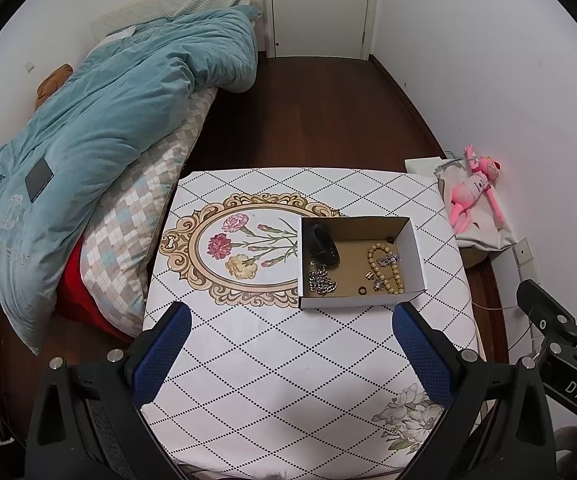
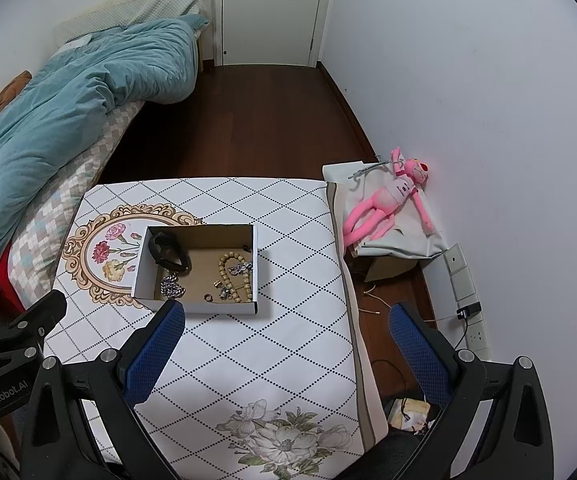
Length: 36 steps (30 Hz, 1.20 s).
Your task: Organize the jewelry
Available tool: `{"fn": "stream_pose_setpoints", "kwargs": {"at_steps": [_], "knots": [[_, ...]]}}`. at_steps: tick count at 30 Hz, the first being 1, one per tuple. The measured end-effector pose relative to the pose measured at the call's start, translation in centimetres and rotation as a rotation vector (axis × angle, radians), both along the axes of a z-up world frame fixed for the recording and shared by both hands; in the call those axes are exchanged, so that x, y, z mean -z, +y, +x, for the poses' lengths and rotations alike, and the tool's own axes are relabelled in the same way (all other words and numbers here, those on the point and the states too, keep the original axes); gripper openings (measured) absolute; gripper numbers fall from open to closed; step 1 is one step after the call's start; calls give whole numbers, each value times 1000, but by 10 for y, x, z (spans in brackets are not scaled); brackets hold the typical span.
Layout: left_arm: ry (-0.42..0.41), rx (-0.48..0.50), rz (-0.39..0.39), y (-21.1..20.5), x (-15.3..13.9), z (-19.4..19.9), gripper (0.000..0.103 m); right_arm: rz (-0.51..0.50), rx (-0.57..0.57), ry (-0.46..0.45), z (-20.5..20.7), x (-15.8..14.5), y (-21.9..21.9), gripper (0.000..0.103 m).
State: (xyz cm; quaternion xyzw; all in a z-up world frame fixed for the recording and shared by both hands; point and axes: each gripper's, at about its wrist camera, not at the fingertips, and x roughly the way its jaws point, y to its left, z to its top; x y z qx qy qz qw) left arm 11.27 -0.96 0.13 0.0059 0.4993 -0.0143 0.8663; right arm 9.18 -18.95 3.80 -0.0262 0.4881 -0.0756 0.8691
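Both grippers hang above the near edge of the table w/ the white diamond-print floral cloth, nothing in hand. Left gripper has its blue-padded fingers spread wide, empty; right gripper likewise wide open, empty, half off the table's right edge. The task's stuff sits in the open white cardboard box w/ brown inside, mid-table: black band bracelet at back left, silver chain clump front left, tan bead strand at right w/ sparkly silver pieces lying on it, small dark ring near the front wall.

Looks like things are just starting or just finished (can't say which). If picking, I'd go for the chain first: approach straight down, clear of the box wall, narrow the fingers before closing so neighbours don't snag.
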Motion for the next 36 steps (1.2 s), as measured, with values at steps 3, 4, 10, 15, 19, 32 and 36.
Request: {"fn": "stream_pose_setpoints", "kwargs": {"at_steps": [3,4,10,15,19,32,36], "knots": [[-1,1,1,0,0,0,103,0,0,1,0,1,0,103],[0,1,1,0,1,1,103,0,0,1,0,1,0,103],[6,7,1,-1,2,2,103,-1,0,3,0,1,0,103],[9,8,7,-1,3,3,103,0,4,4,0,6,-1,103],[10,8,6,-2,3,4,103,0,6,6,1,7,-2,103],[16,9,-4,-2,6,7,103,-5,7,11,2,10,-1,103],[15,14,-8,-1,8,8,103,-6,7,11,4,12,0,103]]}}
